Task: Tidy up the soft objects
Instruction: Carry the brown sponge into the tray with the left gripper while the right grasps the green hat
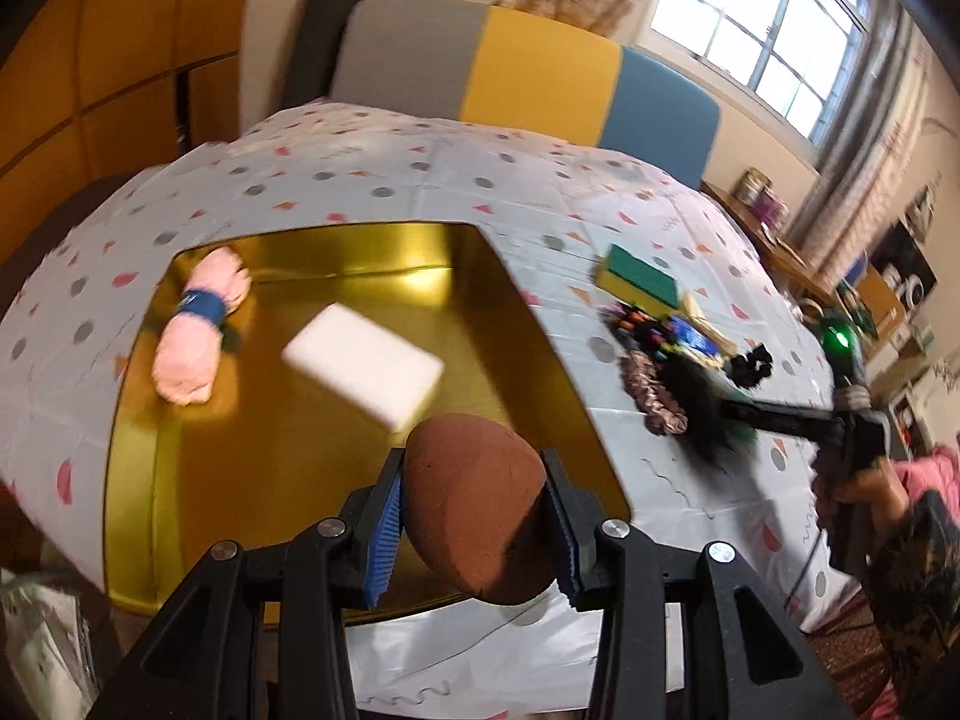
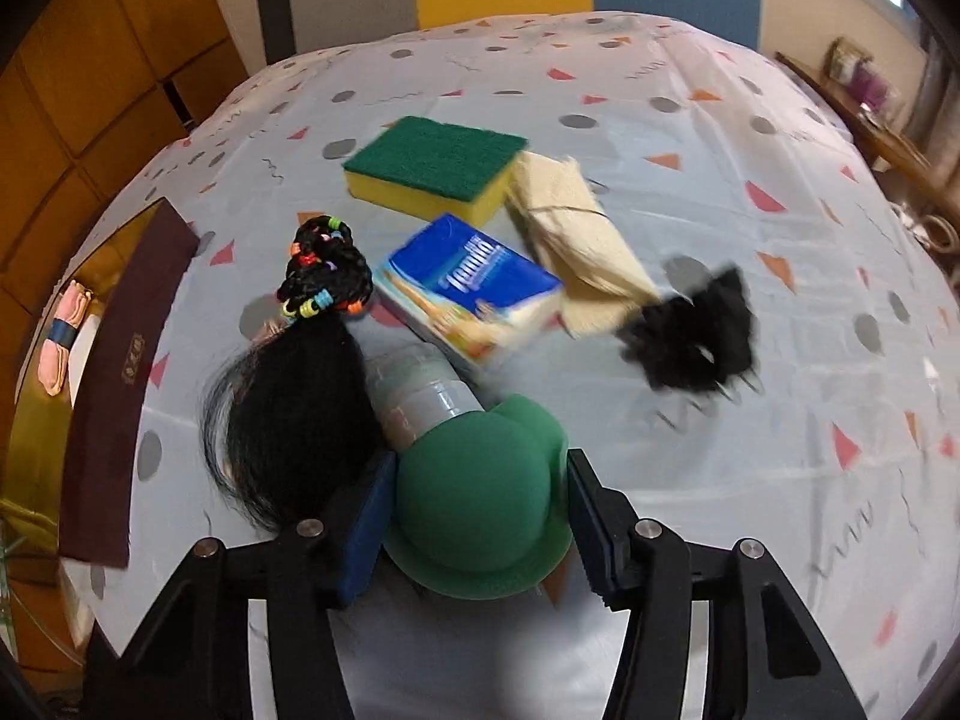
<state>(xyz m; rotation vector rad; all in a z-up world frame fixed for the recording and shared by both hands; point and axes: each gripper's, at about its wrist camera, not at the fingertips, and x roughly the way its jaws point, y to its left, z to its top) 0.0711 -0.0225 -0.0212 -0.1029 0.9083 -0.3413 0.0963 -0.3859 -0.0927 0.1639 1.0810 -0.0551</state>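
My left gripper [image 1: 474,516] is shut on a brown egg-shaped sponge [image 1: 474,504] above the near part of a gold tin box [image 1: 336,420]. In the box lie a white sponge block [image 1: 363,363] and a pink rolled cloth with a blue band [image 1: 198,324]. My right gripper [image 2: 477,516] is shut on a green rounded sponge [image 2: 480,498] above the table. Ahead of it lie a green-and-yellow scrub sponge [image 2: 435,165], a blue tissue pack [image 2: 474,288], a beige cloth [image 2: 576,240], black hair with coloured bands [image 2: 306,372] and a black scrunchie [image 2: 696,330].
The table has a white patterned cloth [image 2: 720,150]. The box's dark red rim [image 2: 120,384] is at the left in the right wrist view. A grey, yellow and blue chair back [image 1: 528,78] stands behind the table. A shelf with clutter [image 1: 774,222] is at the right.
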